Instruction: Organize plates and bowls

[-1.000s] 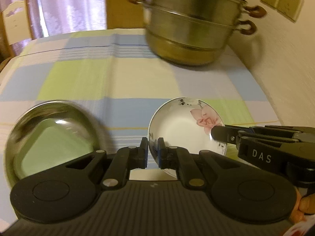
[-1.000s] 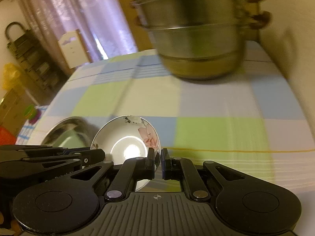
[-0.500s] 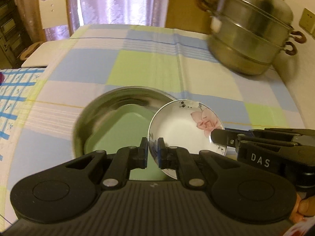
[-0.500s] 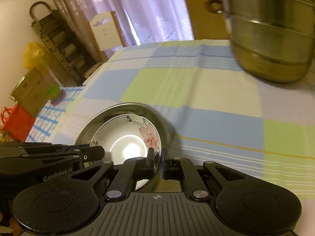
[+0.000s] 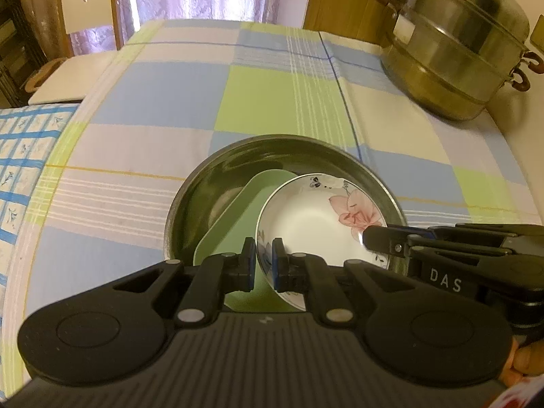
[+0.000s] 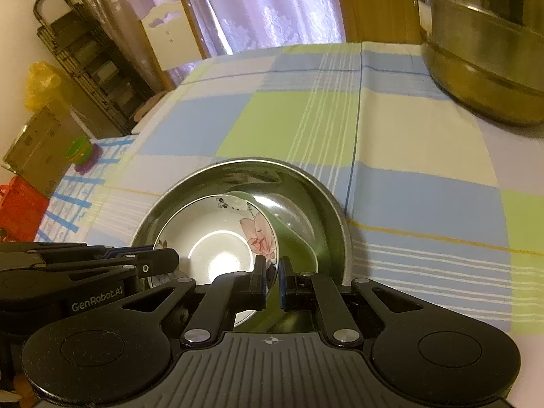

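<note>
— While both sets of jaws stay out of sight of nothing, what do they hold?
— Left gripper (image 5: 263, 265) and right gripper (image 6: 272, 280) each clamp the rim of the flowered bowl (image 5: 319, 217), poised over the steel basin (image 5: 238, 156).
— What is done?
— Green plate (image 5: 231, 224) already lies inside the basin; the flowered bowl likely goes onto it next.
— Left?
— Lowering, releasing. Steamer pot (image 5: 455, 54) stands well apart on the checked tablecloth (image 5: 170, 102).

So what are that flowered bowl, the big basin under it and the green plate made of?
The flowered bowl looks like glazed ceramic: glossy white with a painted lily. The big basin seems to be polished steel, given its mirror-like reflections. The green plate looks matte, probably plastic, though that is less certain.
</note>
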Demonstrator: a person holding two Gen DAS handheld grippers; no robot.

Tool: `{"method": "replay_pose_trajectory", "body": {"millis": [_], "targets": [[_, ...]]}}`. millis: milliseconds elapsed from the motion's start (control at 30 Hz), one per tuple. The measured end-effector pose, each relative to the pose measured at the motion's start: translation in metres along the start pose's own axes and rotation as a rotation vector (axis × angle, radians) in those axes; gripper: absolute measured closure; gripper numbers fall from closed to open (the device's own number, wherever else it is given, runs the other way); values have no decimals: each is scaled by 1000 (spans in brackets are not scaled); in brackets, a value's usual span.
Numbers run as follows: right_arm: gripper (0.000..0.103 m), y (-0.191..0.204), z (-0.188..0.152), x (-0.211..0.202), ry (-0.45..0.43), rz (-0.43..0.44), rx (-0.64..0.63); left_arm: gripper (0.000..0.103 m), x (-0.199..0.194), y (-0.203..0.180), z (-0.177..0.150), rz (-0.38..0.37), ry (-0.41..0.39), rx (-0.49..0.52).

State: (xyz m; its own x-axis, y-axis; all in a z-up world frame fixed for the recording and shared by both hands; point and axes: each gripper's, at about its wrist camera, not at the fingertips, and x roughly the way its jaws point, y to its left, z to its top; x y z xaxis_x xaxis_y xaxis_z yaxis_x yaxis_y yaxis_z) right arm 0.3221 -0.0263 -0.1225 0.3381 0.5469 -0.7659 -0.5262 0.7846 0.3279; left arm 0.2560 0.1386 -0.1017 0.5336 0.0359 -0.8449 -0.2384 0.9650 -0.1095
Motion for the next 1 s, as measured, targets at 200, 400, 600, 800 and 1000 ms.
{"method": "replay_pose_trajectory", "body": {"millis": [200,400,600,800,1000], "targets": [[96,2,-1,14,26,-24,29,95,15,11,0,-24,35,3],[96,5,-4,22,38,-44,44,95,24,17,0,-39,54,12],[96,7,-7,26,36,-60,59,95,29,21,-1,-44,56,14],[96,4,-5,22,17,-58,91,94,21,20,-1,-26,21,26],[66,5,0,-10,-74,-29,89,93,-9,18,2,0,-41,43]]}}
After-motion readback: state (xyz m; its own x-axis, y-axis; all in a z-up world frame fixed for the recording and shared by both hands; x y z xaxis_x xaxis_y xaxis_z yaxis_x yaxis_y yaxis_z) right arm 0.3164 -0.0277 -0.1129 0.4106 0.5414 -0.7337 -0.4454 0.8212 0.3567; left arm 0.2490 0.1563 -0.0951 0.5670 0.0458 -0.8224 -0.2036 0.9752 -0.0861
